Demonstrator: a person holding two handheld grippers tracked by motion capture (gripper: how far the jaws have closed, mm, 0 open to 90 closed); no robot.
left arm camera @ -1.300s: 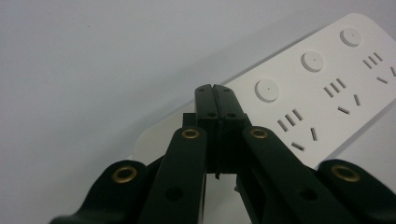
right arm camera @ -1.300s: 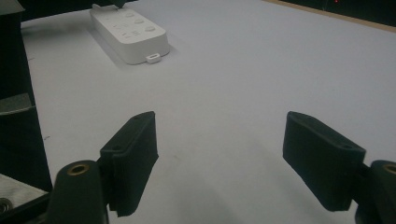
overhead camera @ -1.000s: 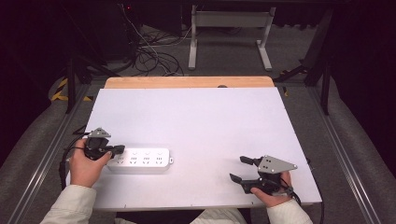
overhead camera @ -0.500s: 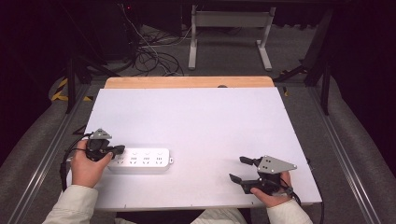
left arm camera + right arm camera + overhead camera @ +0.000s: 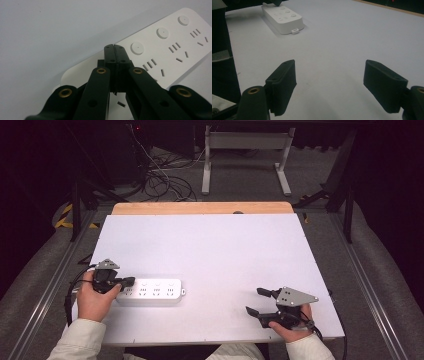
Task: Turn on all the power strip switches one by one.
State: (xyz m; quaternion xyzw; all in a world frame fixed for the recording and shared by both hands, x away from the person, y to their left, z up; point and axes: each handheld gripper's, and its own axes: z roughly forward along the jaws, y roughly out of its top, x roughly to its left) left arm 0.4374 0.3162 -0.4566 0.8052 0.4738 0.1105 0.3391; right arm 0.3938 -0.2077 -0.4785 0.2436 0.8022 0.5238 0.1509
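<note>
White surface (image 5: 210, 255) stretches ahead of me, dark floor and tangled cables beyond its far edge. My left fingers (image 5: 115, 51) are pressed together with nothing between them, their tips resting over the near end of the white power strip (image 5: 150, 291), just short of its first round button. My right fingers (image 5: 332, 85) stand wide apart and empty, low over bare surface, with the power strip (image 5: 283, 18) well ahead of them and off to one side.
</note>
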